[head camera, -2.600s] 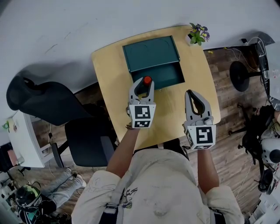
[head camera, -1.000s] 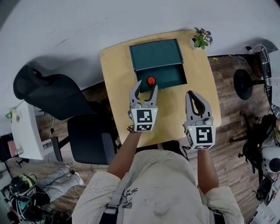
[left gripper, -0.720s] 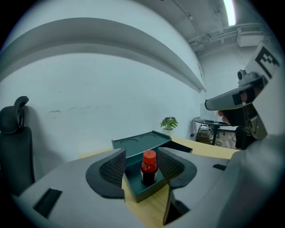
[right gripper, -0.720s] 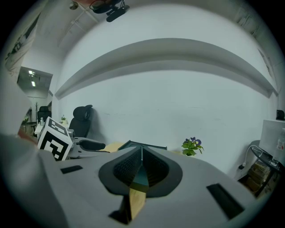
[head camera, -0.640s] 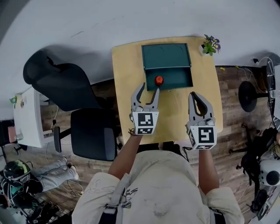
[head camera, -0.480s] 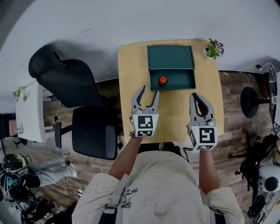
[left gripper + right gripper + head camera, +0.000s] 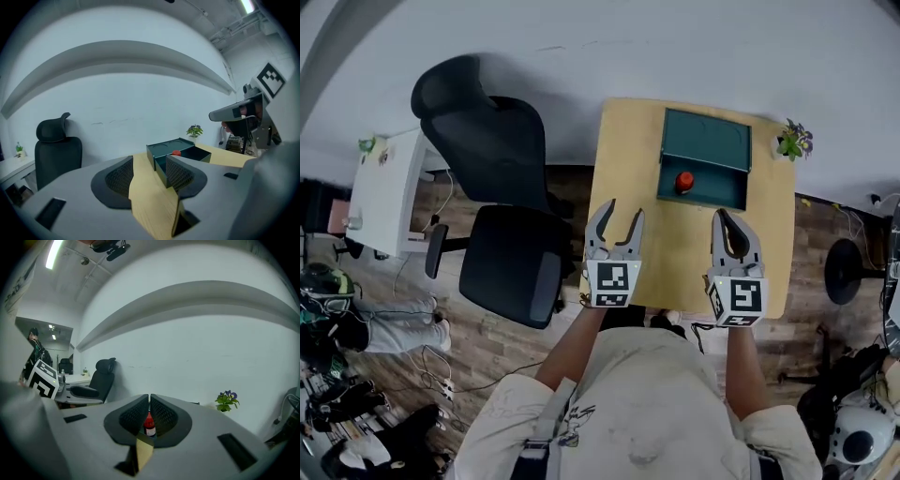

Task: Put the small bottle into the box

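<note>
The small bottle (image 7: 684,181) with a red cap stands upright inside the open dark green box (image 7: 724,193) at the back of the wooden table (image 7: 637,159). My left gripper (image 7: 622,208) hangs open over the table's near left edge, well short of the box, holding nothing. In the left gripper view, the box (image 7: 161,159) and the red cap (image 7: 176,152) show beyond the spread jaws. My right gripper (image 7: 724,216) is shut and empty near the table's front. In the right gripper view, the distant bottle (image 7: 149,423) shows through the slit between the jaws.
A black office chair (image 7: 502,187) stands left of the table. A small potted plant (image 7: 792,141) sits at the table's back right corner. A white side table (image 7: 389,178) is at the far left. Cables and gear lie on the wooden floor.
My left gripper held the bottle at the box 2.6 s ago; it has let go, opened and drawn back. The bottle stays in the box. The head view has swung left.
</note>
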Demonstrator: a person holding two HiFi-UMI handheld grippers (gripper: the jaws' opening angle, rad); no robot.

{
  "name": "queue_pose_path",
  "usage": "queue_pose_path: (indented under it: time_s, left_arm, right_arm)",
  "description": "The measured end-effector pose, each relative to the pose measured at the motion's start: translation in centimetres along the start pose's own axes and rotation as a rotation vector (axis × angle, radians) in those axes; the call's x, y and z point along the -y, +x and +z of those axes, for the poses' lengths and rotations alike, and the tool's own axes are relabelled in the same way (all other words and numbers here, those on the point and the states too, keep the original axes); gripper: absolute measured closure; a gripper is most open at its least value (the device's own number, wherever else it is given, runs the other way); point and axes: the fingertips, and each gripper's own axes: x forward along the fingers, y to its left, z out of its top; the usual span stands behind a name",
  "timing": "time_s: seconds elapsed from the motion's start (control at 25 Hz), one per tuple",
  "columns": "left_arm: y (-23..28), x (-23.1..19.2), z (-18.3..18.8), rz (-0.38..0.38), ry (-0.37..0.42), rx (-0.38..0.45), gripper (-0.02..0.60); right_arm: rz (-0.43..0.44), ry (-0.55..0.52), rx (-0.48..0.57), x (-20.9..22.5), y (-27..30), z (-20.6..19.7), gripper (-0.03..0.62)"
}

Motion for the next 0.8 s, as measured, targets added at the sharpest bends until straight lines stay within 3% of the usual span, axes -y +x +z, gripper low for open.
queue_pose_path:
  time_s: [0.36, 0.8]
  left_arm:
    - [-4.1, -3.6, 0.5, 0.107, -0.020, 0.026, 0.360]
    - [-4.6, -4.6, 1.2, 0.113, -0.036, 0.052, 0.362]
  right_arm:
    - [0.085, -0.053, 0.015, -3.0, 0.9, 1.0, 0.568]
    - [0.100, -0.076, 0.010, -4.0, 1.4, 1.4, 0.568]
